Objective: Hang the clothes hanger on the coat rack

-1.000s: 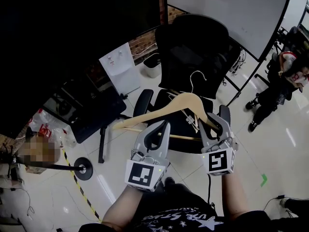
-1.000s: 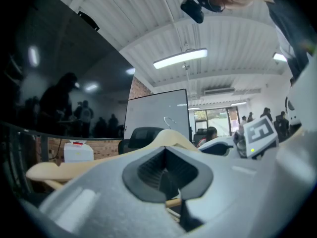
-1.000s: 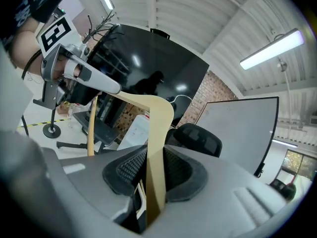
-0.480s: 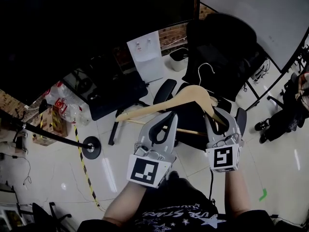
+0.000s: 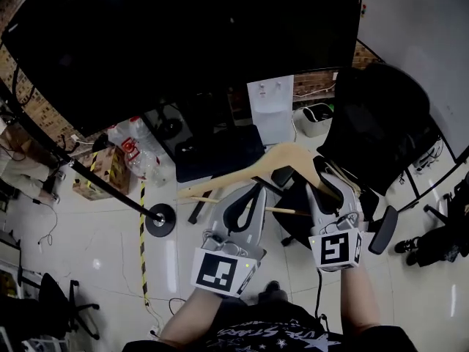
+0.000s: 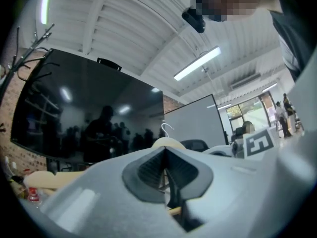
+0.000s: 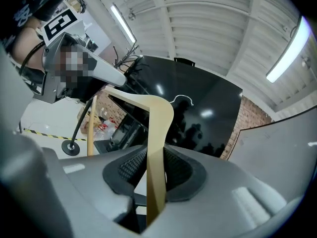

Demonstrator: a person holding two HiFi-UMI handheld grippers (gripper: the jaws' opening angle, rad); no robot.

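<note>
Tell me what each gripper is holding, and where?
The wooden hanger: right gripper clamps its sloping arm, left gripper pinches its lower crossbar.

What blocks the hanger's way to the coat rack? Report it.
Nothing visible does. The wooden hanger, clamped in the left gripper and the right gripper, is up in open air. In the head view the coat rack stands to its left, and only floor shows between them.
</note>
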